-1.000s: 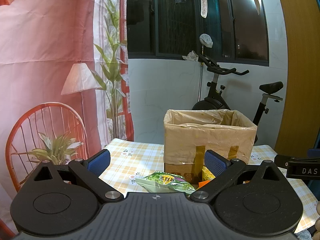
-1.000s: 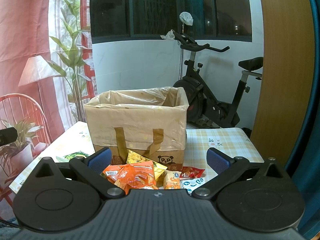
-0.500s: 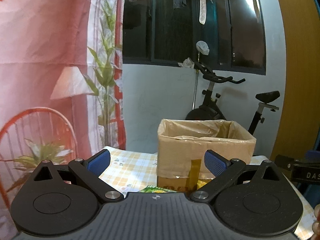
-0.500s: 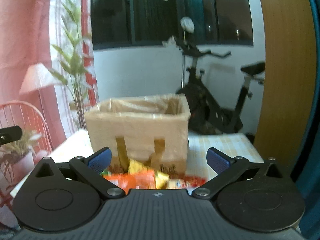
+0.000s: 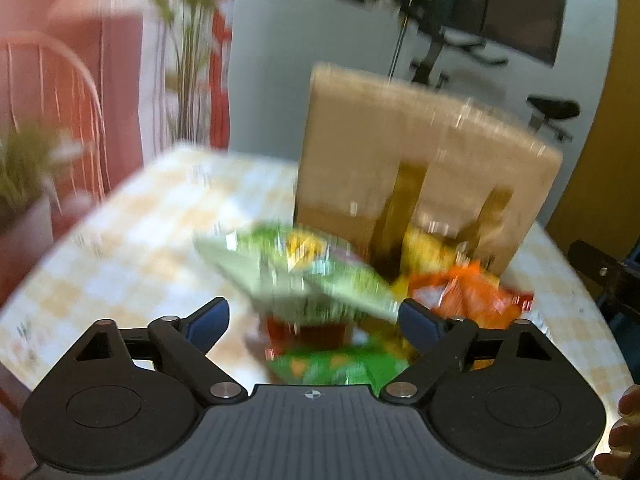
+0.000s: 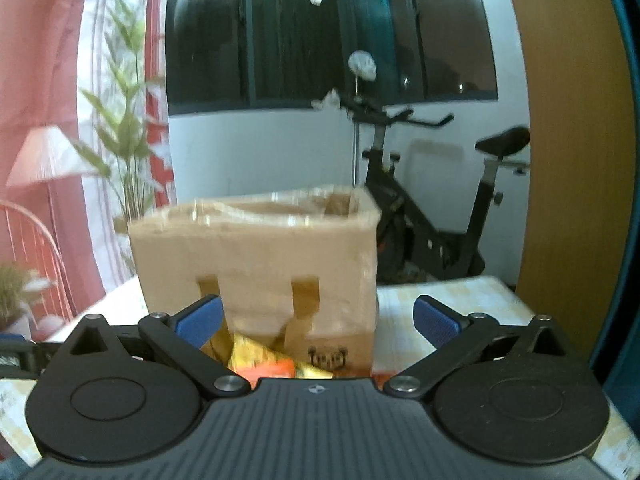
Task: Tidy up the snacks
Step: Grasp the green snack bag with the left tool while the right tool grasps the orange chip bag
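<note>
A pile of snack packets lies on the checked table (image 5: 132, 248) in front of a brown cardboard box (image 5: 424, 160) lined with plastic. In the blurred left wrist view a pale green packet (image 5: 304, 272) lies on top, with an orange packet (image 5: 460, 292) to its right and a bright green packet (image 5: 336, 368) nearest. My left gripper (image 5: 314, 318) is open and empty just above the pile. In the right wrist view the box (image 6: 256, 256) stands ahead, with yellow and orange packets (image 6: 264, 360) at its foot. My right gripper (image 6: 318, 320) is open and empty.
An exercise bike (image 6: 424, 216) stands behind the table. A red wire chair (image 5: 60, 112) and potted plants (image 5: 24, 168) are at the left. A wooden panel (image 6: 576, 160) is at the right. The other gripper's body (image 5: 608, 276) shows at the right edge.
My left gripper has tipped down and moved towards the snack pile, which now fills its view. My right gripper has shifted a little, and the box sits lower and nearer in its view.
</note>
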Demonstrator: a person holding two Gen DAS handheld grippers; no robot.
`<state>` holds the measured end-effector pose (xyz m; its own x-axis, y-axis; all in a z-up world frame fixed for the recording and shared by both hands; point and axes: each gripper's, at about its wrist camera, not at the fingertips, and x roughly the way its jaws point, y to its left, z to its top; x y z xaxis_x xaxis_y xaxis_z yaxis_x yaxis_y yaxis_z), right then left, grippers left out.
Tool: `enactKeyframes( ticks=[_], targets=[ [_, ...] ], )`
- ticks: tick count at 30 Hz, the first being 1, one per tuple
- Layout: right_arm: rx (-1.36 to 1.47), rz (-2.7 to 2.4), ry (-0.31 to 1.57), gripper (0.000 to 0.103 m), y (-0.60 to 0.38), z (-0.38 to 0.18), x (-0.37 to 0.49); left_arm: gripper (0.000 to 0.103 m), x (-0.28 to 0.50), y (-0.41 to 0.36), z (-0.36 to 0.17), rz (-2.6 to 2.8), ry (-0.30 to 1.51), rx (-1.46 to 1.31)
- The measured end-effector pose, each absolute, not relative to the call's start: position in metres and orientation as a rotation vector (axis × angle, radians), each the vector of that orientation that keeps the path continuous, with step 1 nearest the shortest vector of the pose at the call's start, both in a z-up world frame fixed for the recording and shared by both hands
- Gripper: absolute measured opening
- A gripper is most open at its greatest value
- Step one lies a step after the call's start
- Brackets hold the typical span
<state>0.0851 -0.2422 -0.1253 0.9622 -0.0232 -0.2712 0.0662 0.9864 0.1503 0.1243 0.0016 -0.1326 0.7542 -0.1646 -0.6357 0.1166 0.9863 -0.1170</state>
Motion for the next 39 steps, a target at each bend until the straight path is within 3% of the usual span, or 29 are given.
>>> enactKeyframes(
  ticks=[23,25,27,39],
  targets=[
    [0.164,-0.018,0.405,0.103,-0.241,-0.167,0.101,0.092,0.138,-0.015,-0.189,-0.278,0.839,-0.117],
    [0.164,-0.011,0.406,0.103,-0.240,-0.168,0.101,0.086,0.137,-0.013,-0.191,-0.289,0.832,-0.124],
    [0.165,0.003,0.411,0.103,-0.238,-0.168,0.103,0.068,0.135,-0.014,-0.188,-0.307,0.821,-0.107],
    [0.088,0.163,0.447,0.103,-0.209,-0.167,0.128,0.063,0.128,0.006,-0.176,-0.226,0.809,-0.118]
  ],
)
